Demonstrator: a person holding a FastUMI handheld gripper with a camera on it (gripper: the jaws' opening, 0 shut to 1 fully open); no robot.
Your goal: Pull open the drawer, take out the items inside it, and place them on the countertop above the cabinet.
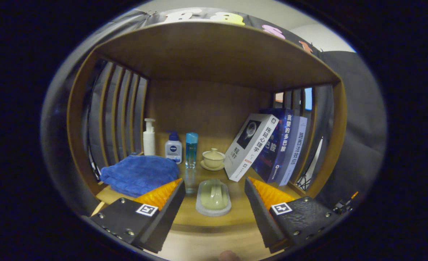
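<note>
Near the counter's front edge a pale green soap dish (213,198) sits between the spread fingers of the hand-held gripper (214,194), untouched; blue towel (139,174) left, books (268,146) leaning right

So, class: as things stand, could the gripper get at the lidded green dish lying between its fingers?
Probably yes. The gripper is open, its fingers apart on either side of the lidded green dish, with nothing between them and it. The blue towel and leaning books sit off to the sides.
</note>
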